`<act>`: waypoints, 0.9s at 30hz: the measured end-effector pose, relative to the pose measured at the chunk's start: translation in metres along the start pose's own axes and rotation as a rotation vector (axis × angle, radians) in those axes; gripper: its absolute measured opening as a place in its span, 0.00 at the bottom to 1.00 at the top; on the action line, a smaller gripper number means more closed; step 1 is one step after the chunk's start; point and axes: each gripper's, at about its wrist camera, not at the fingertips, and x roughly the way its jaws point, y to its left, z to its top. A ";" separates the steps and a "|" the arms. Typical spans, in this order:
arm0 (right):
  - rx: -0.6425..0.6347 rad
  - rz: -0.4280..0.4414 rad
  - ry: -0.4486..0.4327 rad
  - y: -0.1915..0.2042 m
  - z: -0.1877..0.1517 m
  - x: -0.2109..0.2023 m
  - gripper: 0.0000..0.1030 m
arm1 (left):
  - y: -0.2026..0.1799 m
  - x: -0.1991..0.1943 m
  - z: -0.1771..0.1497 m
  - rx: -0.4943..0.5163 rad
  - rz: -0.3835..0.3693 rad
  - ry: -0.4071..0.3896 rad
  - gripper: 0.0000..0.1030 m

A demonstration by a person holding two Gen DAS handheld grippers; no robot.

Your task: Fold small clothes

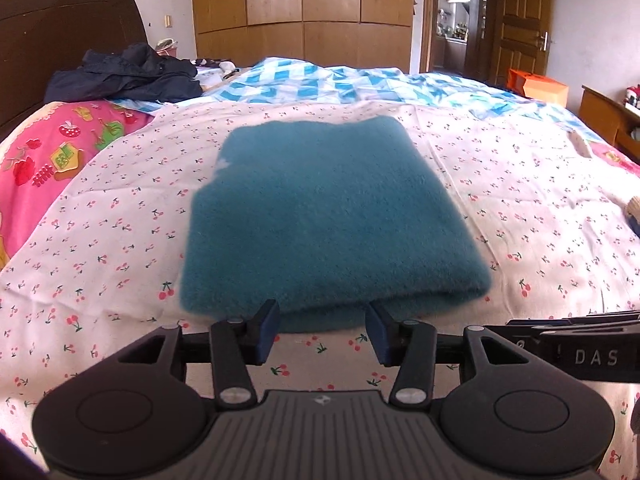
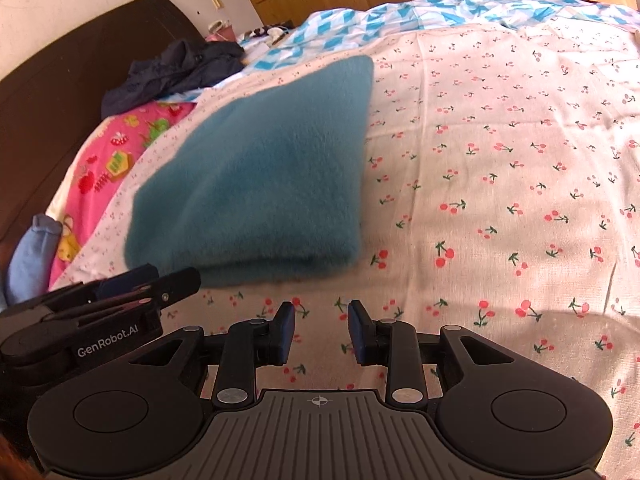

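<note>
A teal fuzzy garment (image 1: 324, 216) lies folded into a thick rectangle on the cherry-print sheet (image 1: 120, 240). My left gripper (image 1: 323, 322) is open, its blue-padded fingertips just at the garment's near folded edge, holding nothing. In the right wrist view the same garment (image 2: 260, 184) lies ahead and to the left. My right gripper (image 2: 321, 324) is open and empty over the bare sheet (image 2: 500, 160), to the right of the garment's near corner. The left gripper's body (image 2: 100, 312) shows at the left of that view.
A dark jacket (image 1: 128, 74) lies by the headboard (image 1: 60, 40). A pink patterned cloth (image 1: 44, 160) is at the left, a blue checked quilt (image 1: 340, 80) behind. A light blue small garment (image 2: 32, 256) lies at the left edge. An orange box (image 1: 538, 86) stands beyond the bed.
</note>
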 end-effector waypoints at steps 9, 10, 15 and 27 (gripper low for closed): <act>-0.066 -0.053 -0.036 0.011 -0.003 -0.006 0.46 | 0.005 0.002 0.000 -0.029 0.000 0.020 0.54; -0.074 -0.058 -0.041 0.013 -0.003 -0.006 0.47 | 0.005 0.002 0.000 -0.026 0.002 0.023 0.55; -0.107 -0.073 -0.055 0.018 -0.002 -0.008 0.52 | 0.004 0.002 0.000 -0.019 0.008 0.025 0.59; -0.121 -0.079 -0.057 0.025 0.003 -0.007 0.53 | 0.010 0.003 0.001 -0.053 0.016 0.031 0.65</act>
